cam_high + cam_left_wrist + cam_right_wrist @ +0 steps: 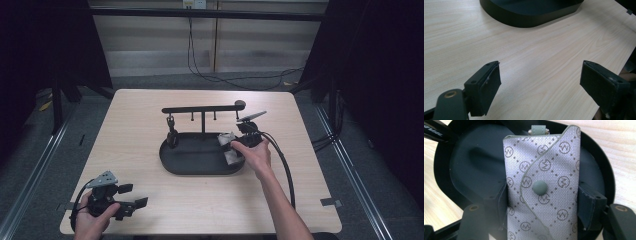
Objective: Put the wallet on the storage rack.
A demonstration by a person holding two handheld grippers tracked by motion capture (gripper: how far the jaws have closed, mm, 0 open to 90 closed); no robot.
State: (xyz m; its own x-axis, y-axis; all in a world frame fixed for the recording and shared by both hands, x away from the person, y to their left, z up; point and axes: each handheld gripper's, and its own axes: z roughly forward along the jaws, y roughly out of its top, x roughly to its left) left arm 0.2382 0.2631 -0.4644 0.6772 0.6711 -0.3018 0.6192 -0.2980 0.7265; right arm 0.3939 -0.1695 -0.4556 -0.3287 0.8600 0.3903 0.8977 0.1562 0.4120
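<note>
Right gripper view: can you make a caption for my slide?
Right gripper shut on a grey patterned pouch above the black tray.

The person's left hand (92, 216) rests low at the near left, holding the black two-jaw left gripper (131, 206) with jaws spread wide apart, pointing right; the right forearm stretches forward, its hand (256, 156) carrying the black right gripper (231, 145), jaws clamped

A lab recording bay is indicated by black curtains (45, 45), floor rails (35, 155) and a lone table (150, 200).
</note>
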